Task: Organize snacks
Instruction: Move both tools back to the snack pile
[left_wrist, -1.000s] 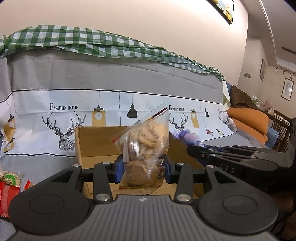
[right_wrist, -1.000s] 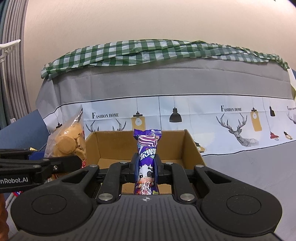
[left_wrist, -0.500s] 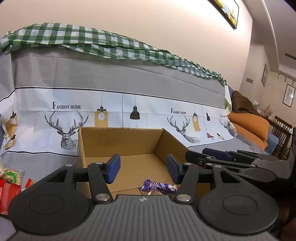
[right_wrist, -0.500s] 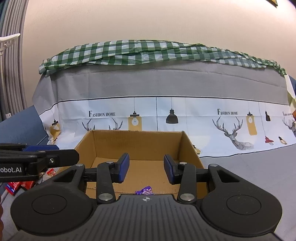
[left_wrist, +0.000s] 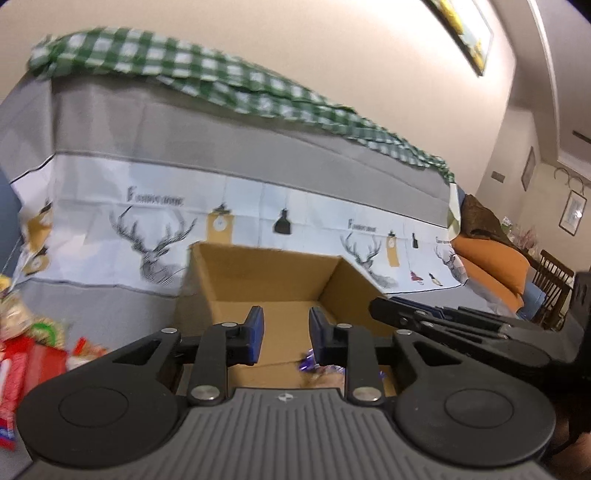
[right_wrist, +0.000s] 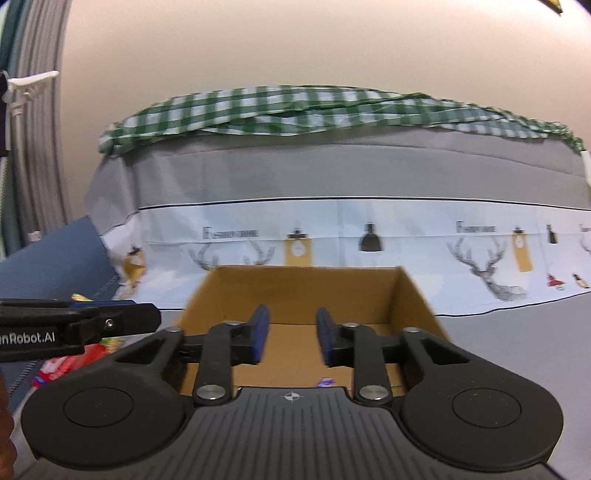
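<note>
An open cardboard box (left_wrist: 266, 273) stands on the grey cloth in front of the covered sofa; it also shows in the right wrist view (right_wrist: 306, 291). My left gripper (left_wrist: 284, 334) is open and empty above the box's near edge. My right gripper (right_wrist: 291, 338) is open and empty over the same box. A purple candy wrapper (left_wrist: 306, 363) and part of a cookie bag (left_wrist: 328, 373) lie inside the box, mostly hidden by my left gripper. A sliver of the purple wrapper (right_wrist: 325, 382) shows in the right wrist view.
A pile of red and green snack packets (left_wrist: 33, 343) lies on the cloth left of the box, also seen in the right wrist view (right_wrist: 70, 363). The right gripper's body (left_wrist: 461, 332) reaches in right of the box. The sofa back (right_wrist: 332, 177) rises behind.
One second ago my left gripper held the cookie bag and my right held the purple candy. Both opened and the snacks dropped into the box. Both grippers have since narrowed and shifted slightly.
</note>
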